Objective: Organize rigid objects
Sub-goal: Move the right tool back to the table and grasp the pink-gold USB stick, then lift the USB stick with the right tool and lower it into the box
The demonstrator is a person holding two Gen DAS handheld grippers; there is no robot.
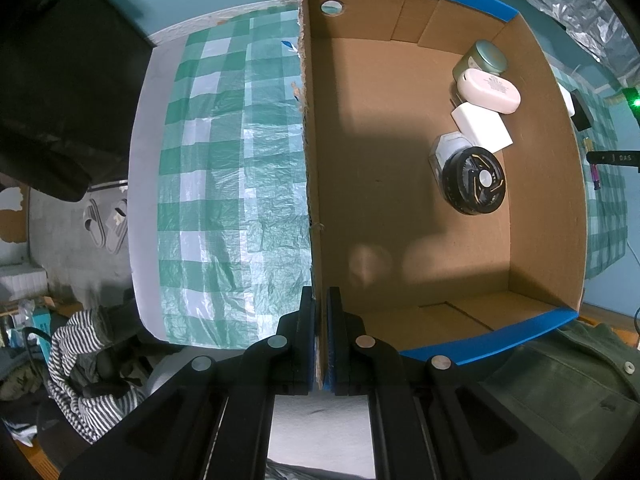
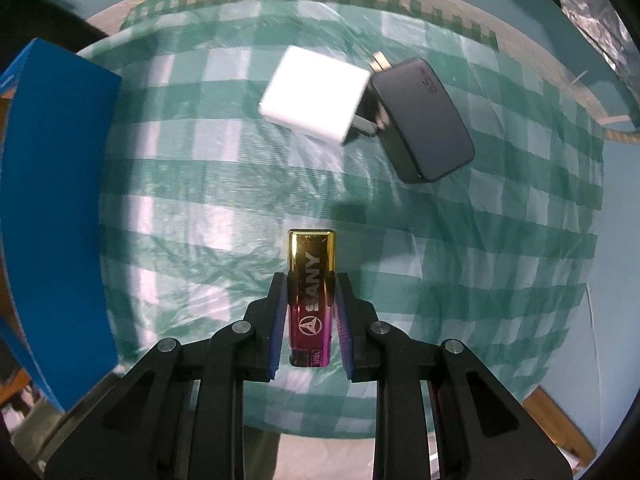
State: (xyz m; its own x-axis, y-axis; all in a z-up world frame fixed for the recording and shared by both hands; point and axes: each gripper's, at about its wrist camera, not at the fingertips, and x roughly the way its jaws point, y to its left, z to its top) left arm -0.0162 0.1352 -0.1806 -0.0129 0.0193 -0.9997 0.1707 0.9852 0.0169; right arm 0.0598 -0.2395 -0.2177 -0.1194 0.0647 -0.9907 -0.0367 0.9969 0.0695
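Note:
My left gripper (image 1: 320,296) is shut on the left wall of an open cardboard box (image 1: 312,160) with blue rims. In the box lie a green jar (image 1: 482,60), a pink oval case (image 1: 488,90), a white block (image 1: 482,126), a clear container (image 1: 448,150) and a black round disc (image 1: 472,184). My right gripper (image 2: 311,284) is shut on a gold and purple "SANY" lighter (image 2: 311,276) above the checked cloth. A white charger (image 2: 314,94) and a black charger (image 2: 424,120) lie on the cloth beyond it.
The box's blue outer wall (image 2: 52,208) stands left of the right gripper. A green checked cloth (image 1: 232,160) covers the table. Slippers (image 1: 106,220) and striped clothing (image 1: 88,364) lie on the floor at left. Silver foil (image 1: 576,8) lies at the far right.

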